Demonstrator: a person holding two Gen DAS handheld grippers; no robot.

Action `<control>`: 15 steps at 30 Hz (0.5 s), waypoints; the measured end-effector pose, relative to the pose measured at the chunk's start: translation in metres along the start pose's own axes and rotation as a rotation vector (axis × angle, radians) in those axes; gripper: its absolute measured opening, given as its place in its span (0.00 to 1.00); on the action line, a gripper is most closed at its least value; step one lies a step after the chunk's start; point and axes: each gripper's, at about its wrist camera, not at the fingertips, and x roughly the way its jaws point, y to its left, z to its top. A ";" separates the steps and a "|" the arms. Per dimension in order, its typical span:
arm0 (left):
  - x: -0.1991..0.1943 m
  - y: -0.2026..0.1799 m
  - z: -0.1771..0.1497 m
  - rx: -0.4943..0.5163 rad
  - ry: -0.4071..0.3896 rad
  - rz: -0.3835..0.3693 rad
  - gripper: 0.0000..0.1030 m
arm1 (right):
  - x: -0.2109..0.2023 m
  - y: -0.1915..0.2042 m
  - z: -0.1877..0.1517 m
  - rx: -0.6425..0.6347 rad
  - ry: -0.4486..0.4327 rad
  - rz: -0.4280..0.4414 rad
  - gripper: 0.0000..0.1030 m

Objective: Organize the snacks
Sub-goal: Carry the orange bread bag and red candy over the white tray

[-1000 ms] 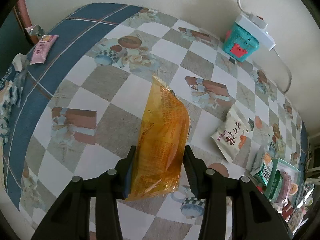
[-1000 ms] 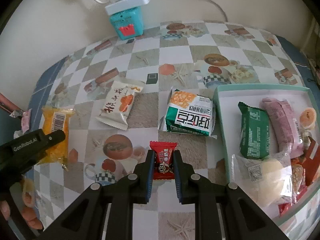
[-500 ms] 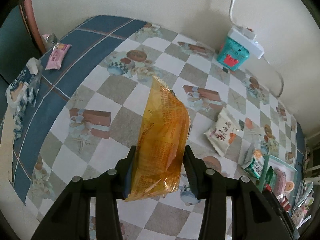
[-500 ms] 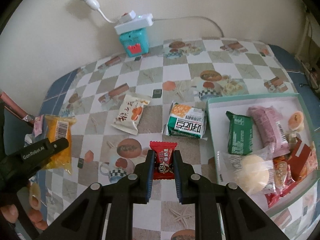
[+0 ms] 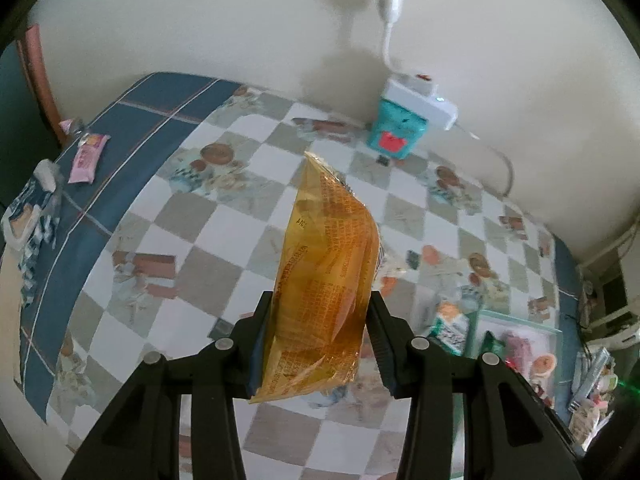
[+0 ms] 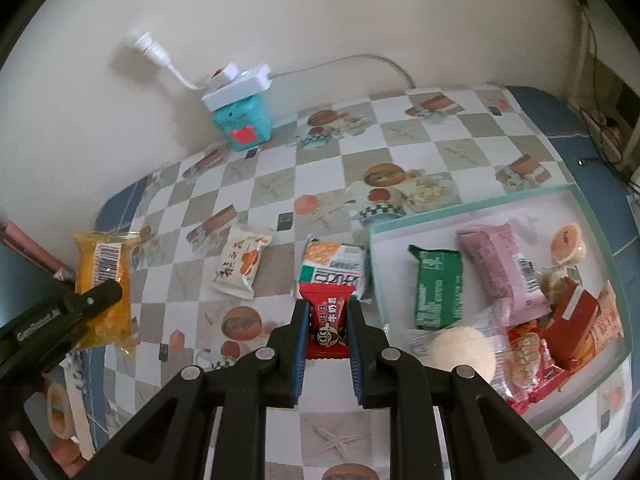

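The left gripper (image 5: 320, 344) clamps an orange packet (image 5: 326, 292) between its 2 jaws, off the table (image 5: 192, 232). The right gripper (image 6: 329, 334) clamps a red candy (image 6: 327, 320); the tray (image 6: 472, 210) lies right of its jaws.

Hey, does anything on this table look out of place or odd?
A pink snack lies alone at the far blue edge of the table, away from the tray. A power strip sits perched on a teal box.

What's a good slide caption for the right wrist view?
Right claw grips a red candy beside the snack tray; left claw holds a yellow packet.
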 end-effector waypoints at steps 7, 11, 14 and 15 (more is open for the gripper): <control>-0.003 -0.036 -0.005 0.063 0.003 -0.051 0.45 | -0.010 -0.037 0.010 0.088 -0.029 -0.004 0.19; -0.002 -0.062 -0.009 0.115 0.007 -0.074 0.45 | -0.015 -0.061 0.016 0.138 -0.046 -0.011 0.19; 0.000 -0.083 -0.016 0.154 0.020 -0.095 0.45 | -0.018 -0.080 0.019 0.176 -0.057 -0.018 0.19; 0.001 -0.089 -0.018 0.166 0.024 -0.100 0.45 | -0.020 -0.087 0.020 0.190 -0.062 -0.022 0.19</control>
